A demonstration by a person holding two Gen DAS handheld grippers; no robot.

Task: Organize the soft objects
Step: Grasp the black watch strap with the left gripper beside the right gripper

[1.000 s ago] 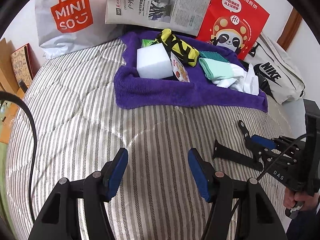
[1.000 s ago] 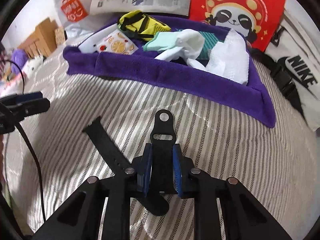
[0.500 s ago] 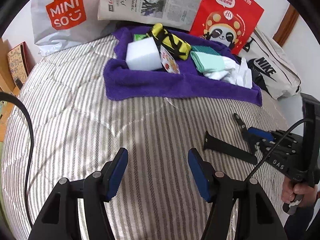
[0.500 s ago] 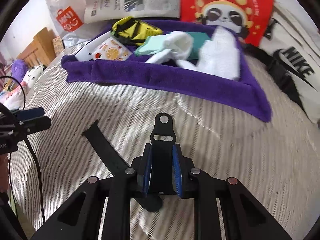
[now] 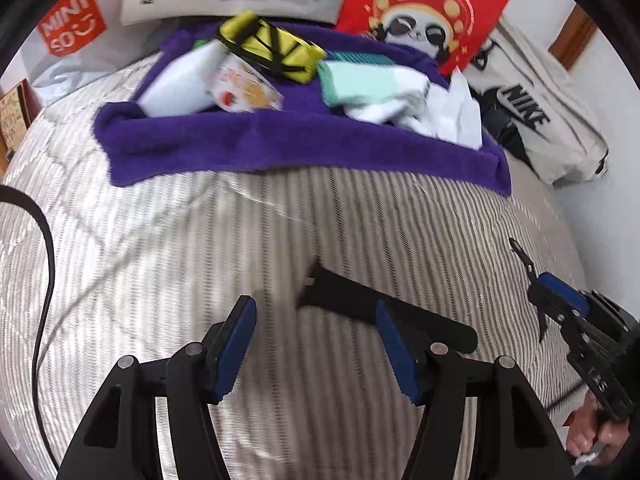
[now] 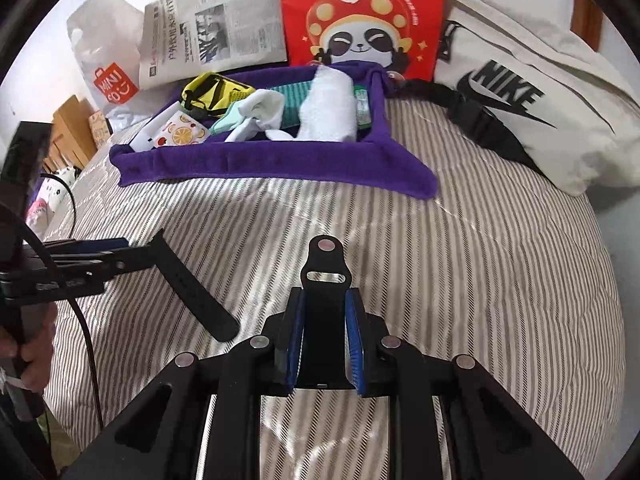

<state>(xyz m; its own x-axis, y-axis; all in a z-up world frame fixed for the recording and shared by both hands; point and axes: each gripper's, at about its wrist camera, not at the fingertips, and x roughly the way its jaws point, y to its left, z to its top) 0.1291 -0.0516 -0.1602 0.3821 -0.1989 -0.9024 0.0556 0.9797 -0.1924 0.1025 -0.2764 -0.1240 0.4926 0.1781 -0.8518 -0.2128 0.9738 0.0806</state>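
My right gripper (image 6: 325,306) is shut on a black watch strap piece (image 6: 325,276) with a metal stud, held just above the striped bed; it also shows at the right of the left wrist view (image 5: 532,276). A second black strap (image 5: 360,300) lies flat on the bed; it also shows in the right wrist view (image 6: 192,280). My left gripper (image 5: 316,316) is open, hovering over that strap's near end. A purple towel tray (image 6: 272,160) at the back holds a yellow pouch (image 6: 212,92), white socks (image 6: 328,108), a mint cloth and a white sponge block (image 5: 180,84).
Behind the tray lean a newspaper (image 6: 216,36), a red panda bag (image 6: 360,16) and a Miniso bag (image 5: 72,32). A white Nike bag (image 6: 520,96) lies at the right. Cardboard boxes (image 6: 68,128) stand beyond the bed's left edge. A black cable (image 5: 44,264) trails left.
My left gripper has moved right and forward, so the loose strap now lies under its right finger. The right gripper has risen slightly, still holding its strap piece.
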